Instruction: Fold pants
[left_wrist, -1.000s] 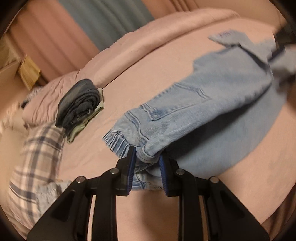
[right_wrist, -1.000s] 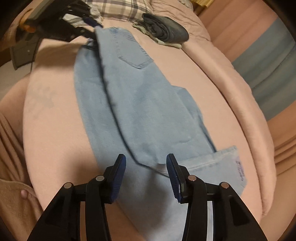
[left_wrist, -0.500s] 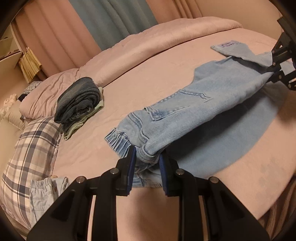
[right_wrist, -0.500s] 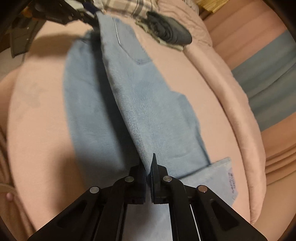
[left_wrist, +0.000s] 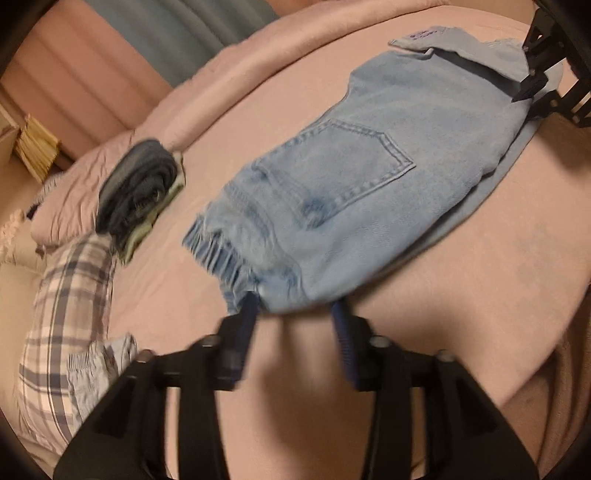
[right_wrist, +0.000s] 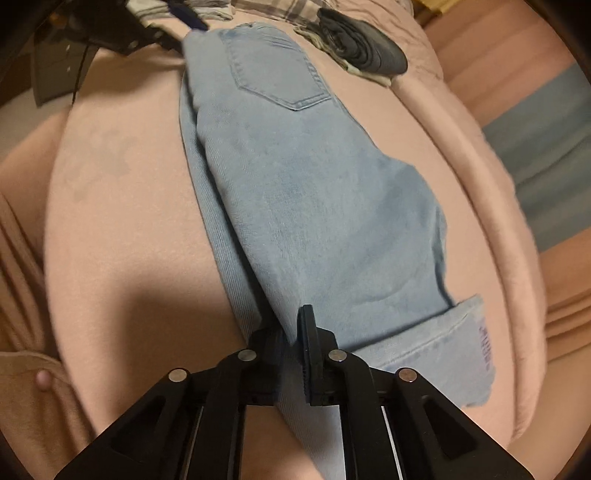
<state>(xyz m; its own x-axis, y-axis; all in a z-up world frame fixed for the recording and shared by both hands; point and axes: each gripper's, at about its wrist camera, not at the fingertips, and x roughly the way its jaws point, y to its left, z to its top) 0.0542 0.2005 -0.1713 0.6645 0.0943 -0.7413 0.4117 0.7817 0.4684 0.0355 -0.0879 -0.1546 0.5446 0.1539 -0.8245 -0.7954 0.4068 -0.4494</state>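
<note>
Light blue jeans (left_wrist: 362, 192) lie on the pink bed, folded lengthwise so one leg rests on the other, back pocket up. My left gripper (left_wrist: 293, 314) is open at the waistband end; the elastic waistband lies just past its fingertips. My right gripper (right_wrist: 291, 332) is shut on the folded jeans (right_wrist: 306, 206) near the lower leg; a turned-up cuff lies to its right. The right gripper shows at the top right of the left wrist view (left_wrist: 532, 85). The left gripper shows at the top left of the right wrist view (right_wrist: 177, 22).
A stack of dark folded clothes (left_wrist: 140, 188) sits near the pillows, also in the right wrist view (right_wrist: 365, 44). A plaid pillow (left_wrist: 62, 317) and a crumpled light garment (left_wrist: 99, 365) lie at the left. The bed edge (left_wrist: 535, 387) drops off at the right.
My left gripper has opened and let go of the waistband, which now lies flat. The upper leg has been laid down over the lower one. My right gripper stays shut on the jeans.
</note>
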